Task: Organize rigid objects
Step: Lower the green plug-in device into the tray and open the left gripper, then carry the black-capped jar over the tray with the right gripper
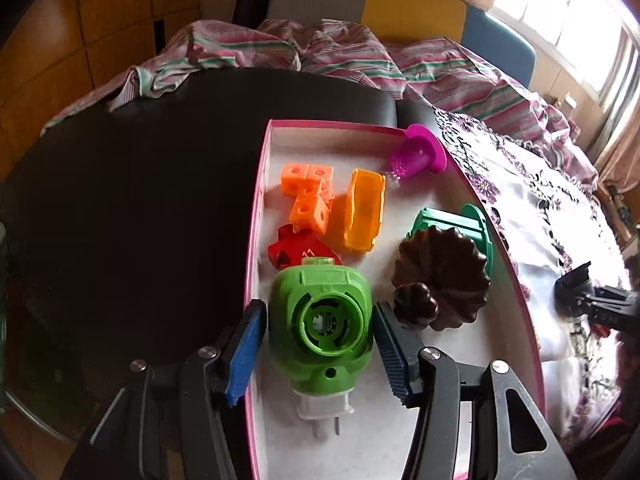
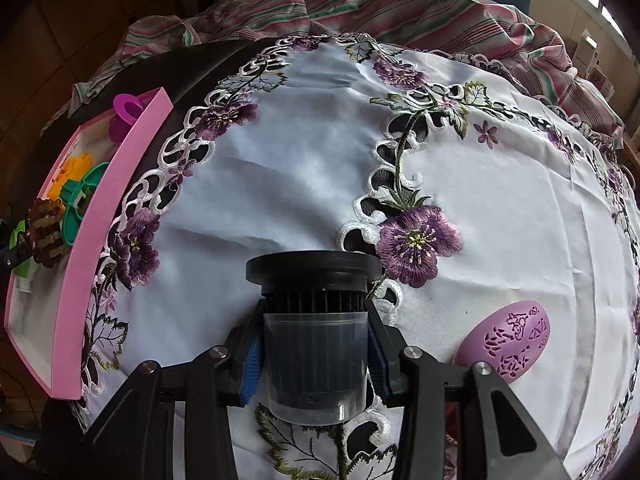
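Green plug-in unit [image 1: 320,322] lies in pink box [image 1: 260,184] near its left wall, between the left gripper's [image 1: 318,354] spread, non-touching pads. Risk: dark fluted mould [image 1: 444,276] just beside could be clipped. Black-capped filter cup [image 2: 316,336] is clamped by the right gripper [image 2: 316,356] over the tablecloth [image 2: 280,160]; slip possible on smooth plastic.

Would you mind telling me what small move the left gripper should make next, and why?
Probably open the left gripper a little wider and lift straight up. The green plug-in device already lies inside the pink box, and both pads show a gap beside it, so it looks released. The dark fluted mould sits close to the right finger, so sideways motion risks bumping it.
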{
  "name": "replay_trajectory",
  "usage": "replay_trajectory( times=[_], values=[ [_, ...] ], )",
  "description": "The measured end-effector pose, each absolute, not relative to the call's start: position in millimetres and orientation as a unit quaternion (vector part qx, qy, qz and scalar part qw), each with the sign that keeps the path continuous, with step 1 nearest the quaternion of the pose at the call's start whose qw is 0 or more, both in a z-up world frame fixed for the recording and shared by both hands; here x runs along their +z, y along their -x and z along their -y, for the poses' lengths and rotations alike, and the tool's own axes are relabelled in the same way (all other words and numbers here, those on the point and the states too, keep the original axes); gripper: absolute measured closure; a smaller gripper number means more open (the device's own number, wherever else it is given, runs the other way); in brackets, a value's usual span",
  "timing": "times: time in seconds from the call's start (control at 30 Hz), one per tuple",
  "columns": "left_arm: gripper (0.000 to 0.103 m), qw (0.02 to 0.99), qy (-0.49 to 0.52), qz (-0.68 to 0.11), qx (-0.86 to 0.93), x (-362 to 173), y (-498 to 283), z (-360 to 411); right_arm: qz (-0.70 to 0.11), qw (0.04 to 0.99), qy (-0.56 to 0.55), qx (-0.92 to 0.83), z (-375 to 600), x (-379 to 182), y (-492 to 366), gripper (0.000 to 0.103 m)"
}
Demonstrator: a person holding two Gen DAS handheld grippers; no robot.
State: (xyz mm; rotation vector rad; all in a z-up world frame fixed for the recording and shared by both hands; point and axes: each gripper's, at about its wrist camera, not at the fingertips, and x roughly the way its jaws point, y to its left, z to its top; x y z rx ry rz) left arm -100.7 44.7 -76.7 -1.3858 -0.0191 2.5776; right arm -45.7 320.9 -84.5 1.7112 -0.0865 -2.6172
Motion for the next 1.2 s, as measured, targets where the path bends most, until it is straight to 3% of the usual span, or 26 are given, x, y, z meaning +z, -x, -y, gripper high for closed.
replay_trajectory(
  times=[0.27, 0.43, 1.2],
  values=[
    [0.044, 0.094, 0.447, -0.015, 0.889, -71.4, 93.3, -48.6, 0.026, 0.003, -0.547, -0.836, -319.6, -84.1, 47.1, 0.059],
    [0.026, 0.082, 0.413, -0.015, 0.907, -56.0, 83.1, -45.9, 0.026, 0.003, -0.548, -0.836, -319.5, -83.9, 47.5, 0.059],
    [0.026, 0.034, 0.429, 0.011, 0.902, -50.5, 40.9, -20.5, 0.022, -0.001, -0.545, -0.838, -319.3, -84.2, 43.8, 0.06]
  ],
)
